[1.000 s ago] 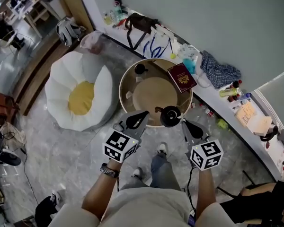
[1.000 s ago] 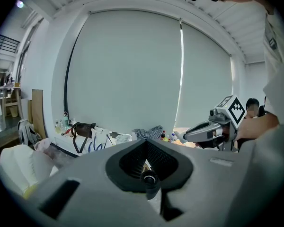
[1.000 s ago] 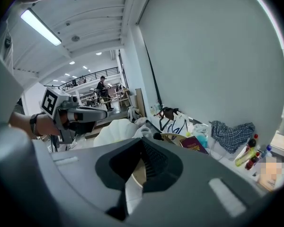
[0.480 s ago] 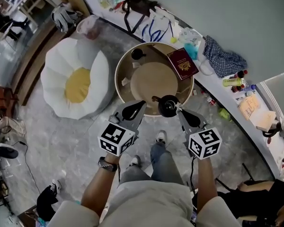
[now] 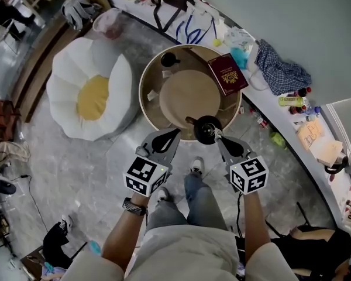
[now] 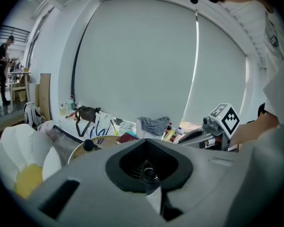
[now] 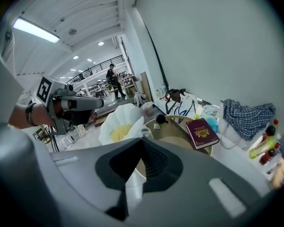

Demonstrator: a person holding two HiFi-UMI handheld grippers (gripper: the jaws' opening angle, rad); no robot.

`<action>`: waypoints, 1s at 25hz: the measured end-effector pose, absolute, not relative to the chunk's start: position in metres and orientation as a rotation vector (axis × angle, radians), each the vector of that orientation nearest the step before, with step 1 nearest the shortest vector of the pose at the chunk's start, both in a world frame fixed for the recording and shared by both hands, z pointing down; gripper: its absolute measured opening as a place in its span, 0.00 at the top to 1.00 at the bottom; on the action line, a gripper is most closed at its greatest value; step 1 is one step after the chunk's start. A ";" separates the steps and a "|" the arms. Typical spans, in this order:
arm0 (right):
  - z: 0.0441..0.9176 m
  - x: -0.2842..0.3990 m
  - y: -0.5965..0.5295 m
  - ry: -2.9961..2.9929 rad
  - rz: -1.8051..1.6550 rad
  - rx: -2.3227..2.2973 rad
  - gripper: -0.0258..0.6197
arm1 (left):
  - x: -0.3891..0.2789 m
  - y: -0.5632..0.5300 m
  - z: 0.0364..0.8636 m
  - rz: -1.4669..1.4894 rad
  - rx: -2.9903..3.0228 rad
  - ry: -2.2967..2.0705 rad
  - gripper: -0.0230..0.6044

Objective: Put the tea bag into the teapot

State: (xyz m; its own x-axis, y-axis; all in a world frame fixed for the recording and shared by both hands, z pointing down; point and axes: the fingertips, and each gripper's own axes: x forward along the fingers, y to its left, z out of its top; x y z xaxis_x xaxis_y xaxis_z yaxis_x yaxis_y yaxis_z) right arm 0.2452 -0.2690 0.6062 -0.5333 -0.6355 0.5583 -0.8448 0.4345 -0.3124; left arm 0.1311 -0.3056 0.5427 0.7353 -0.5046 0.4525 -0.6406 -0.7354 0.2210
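Teapot [image 5: 208, 129], spout leftward, at near edge of round table [image 5: 142, 100]; left gripper [image 5: 176, 133] and right gripper [image 5: 218, 139] jaws together, empty.

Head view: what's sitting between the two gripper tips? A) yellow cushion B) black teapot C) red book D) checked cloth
B: the black teapot stands at the near edge of the round table, with the left gripper on one side and the right gripper on the other.

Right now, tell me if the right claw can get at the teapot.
Probably yes. The teapot sits at the table's near edge, just ahead of the right claw, with nothing between them. The claw looks shut, so open it first.
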 end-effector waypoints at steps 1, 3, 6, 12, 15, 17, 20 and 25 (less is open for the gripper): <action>0.613 0.246 -0.270 -2.331 0.822 1.252 0.95 | 0.132 -0.306 0.547 0.531 2.568 -0.886 0.96; 0.629 0.249 -0.272 -2.312 0.825 1.229 0.95 | 0.133 -0.309 0.554 0.546 2.557 -0.889 0.96; 0.652 0.251 -0.276 -2.273 0.815 1.185 0.95 | 0.133 -0.314 0.566 0.565 2.536 -0.890 0.96; 0.687 0.251 -0.285 -2.233 0.918 1.140 0.95 | 0.131 -0.321 0.583 0.611 2.519 -0.884 0.96; 0.699 0.249 -0.291 -2.218 0.950 1.132 0.95 | 0.126 -0.322 0.592 0.627 2.494 -0.891 0.96; 0.708 0.248 -0.295 -2.201 0.954 1.118 0.95 | 0.123 -0.322 0.597 0.636 2.478 -0.892 0.96; 0.724 0.248 -0.299 -2.165 0.952 1.097 0.95 | 0.120 -0.326 0.604 0.642 2.462 -0.894 0.96; 0.747 0.248 -0.300 -2.100 0.934 1.055 0.95 | 0.116 -0.333 0.613 0.655 2.443 -0.894 0.96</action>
State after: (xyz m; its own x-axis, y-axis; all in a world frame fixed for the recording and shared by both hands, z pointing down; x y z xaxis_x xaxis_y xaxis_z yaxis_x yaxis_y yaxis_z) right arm 0.2480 -0.2995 0.7466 -0.5020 -0.4175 0.7574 -0.8420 0.4358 -0.3179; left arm 0.1157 -0.3327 0.6129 0.6761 -0.4676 0.5694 -0.6838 -0.6861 0.2485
